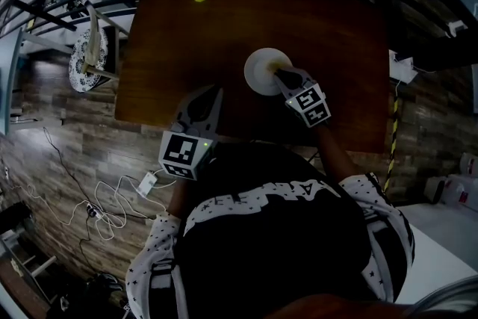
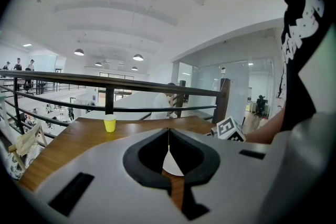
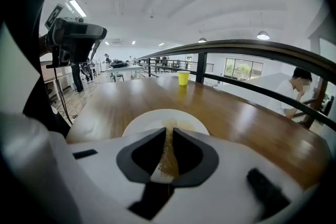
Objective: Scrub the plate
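Head view, left side first: how is the left gripper (image 1: 210,95) standing?

Reply: It is hovering at the near edge of the table (image 1: 336,33), jaws pressed together on nothing, near the plate (image 1: 260,72) but not touching it.

Query: And further right?

Reply: The plate is lying mid-table. The right gripper (image 1: 286,75) is reaching over its rim, jaws clamping a thin yellowish sponge (image 3: 168,152) edge-on. Scrubbing appears to be in hand. Next move, I judge: pressing the sponge down and sweeping it across, while guarding against the plate sliding.
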